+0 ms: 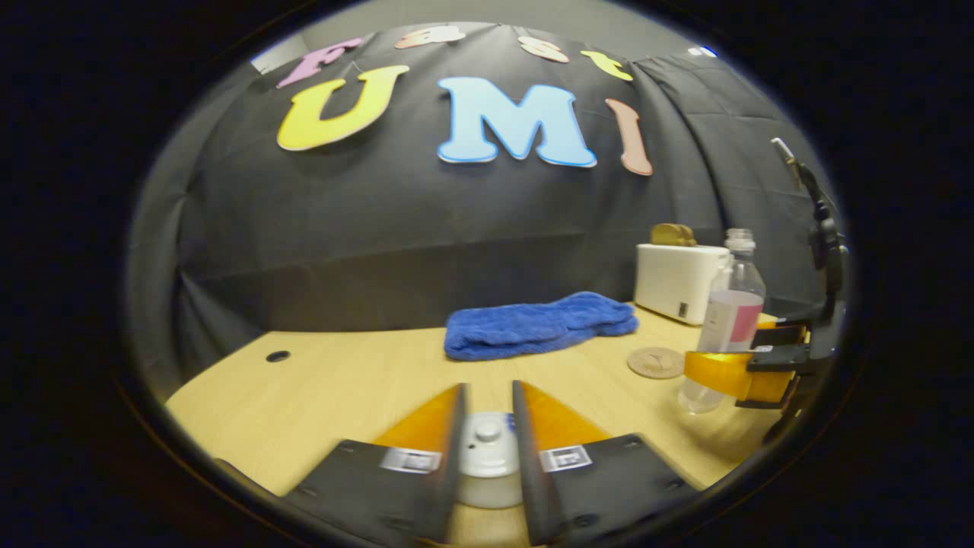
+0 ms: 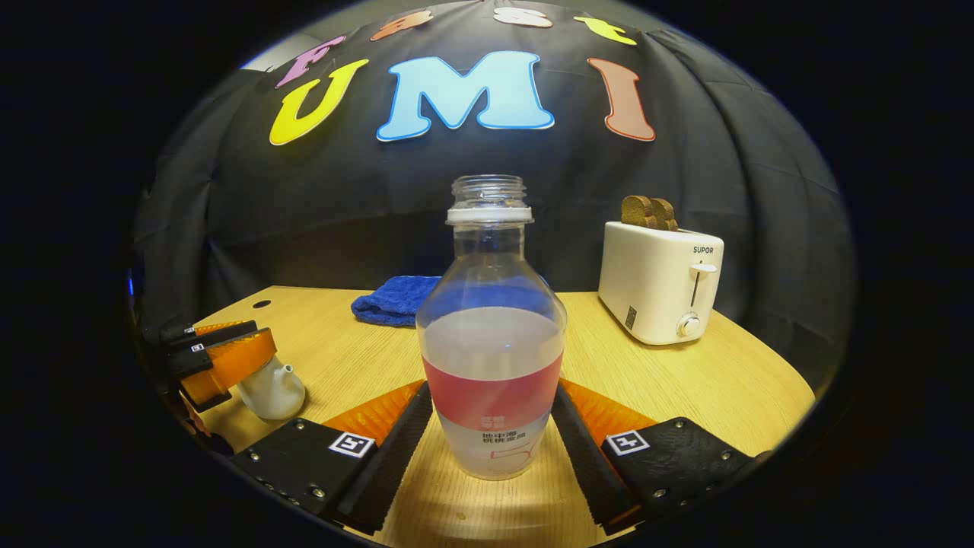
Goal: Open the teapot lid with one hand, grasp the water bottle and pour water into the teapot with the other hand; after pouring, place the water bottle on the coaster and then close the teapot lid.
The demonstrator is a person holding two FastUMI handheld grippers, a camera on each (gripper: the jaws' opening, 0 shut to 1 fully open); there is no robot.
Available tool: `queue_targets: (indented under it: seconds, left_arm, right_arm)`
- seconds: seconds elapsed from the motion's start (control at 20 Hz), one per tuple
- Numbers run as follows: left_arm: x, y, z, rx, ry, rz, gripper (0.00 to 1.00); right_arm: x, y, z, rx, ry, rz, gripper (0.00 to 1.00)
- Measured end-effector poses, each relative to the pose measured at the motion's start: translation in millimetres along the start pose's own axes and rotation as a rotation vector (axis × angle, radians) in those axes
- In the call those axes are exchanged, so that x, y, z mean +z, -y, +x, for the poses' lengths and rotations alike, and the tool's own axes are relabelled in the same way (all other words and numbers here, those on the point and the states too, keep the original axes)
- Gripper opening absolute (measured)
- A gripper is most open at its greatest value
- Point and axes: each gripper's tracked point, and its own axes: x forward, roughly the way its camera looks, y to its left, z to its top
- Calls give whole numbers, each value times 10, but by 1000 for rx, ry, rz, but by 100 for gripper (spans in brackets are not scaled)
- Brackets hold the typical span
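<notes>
Here, left gripper view: left gripper straddling teapot lid, contact uncertain; glazed knob, likely slick, best pinched low. Right gripper view: right gripper spread around uncapped water bottle on table; half-full, thin-walled, best gripped at label band.
</notes>
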Motion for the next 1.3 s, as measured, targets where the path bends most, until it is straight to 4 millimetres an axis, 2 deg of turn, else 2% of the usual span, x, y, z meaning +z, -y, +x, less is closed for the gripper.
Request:
queue_targets:
  seconds: [0.05,0.2,0.25,0.45,0.5,0.65,0.8,0.95,1.0,1.15,1.2,1.25,1.3]
  left_arm:
    - [-16,-2,8,-4,-10,0,24]
    - [-33,-12,-8,-5,-9,3,24]
    - [-1,1,-8,-11,0,-11,18]
    - [22,-17,-22,-35,18,-49,18]
    - [29,-18,-30,-37,26,-59,14]
    - [28,-26,-48,-32,28,-66,17]
    - [146,-49,-91,-37,70,-96,17]
    - [297,-97,-169,-37,121,-131,11]
    - [335,-114,-199,-34,139,-139,17]
    - [475,-190,-279,-24,184,-155,17]
    - [497,-227,-292,-18,198,-158,10]
    - [516,-268,-302,-9,208,-161,11]
    - [514,-313,-301,2,213,-160,17]
  right_arm:
    - [-6,7,2,0,1,-1,95]
    - [-15,-8,17,3,-3,4,95]
    - [-25,-6,13,3,-6,5,95]
    - [-48,-2,18,4,-16,14,95]
    - [-37,-2,17,5,-15,14,95]
    - [-41,-24,20,10,-12,11,95]
    - [-35,-18,12,1,-7,-4,95]
    - [-40,-28,20,7,-4,-7,95]
    - [-35,-34,20,11,-5,-4,95]
    - [-33,-43,12,12,2,-3,95]
    - [-16,-45,6,12,3,-6,95]
    - [-28,-48,13,10,5,-10,95]
    - [-15,-40,6,4,6,-14,94]
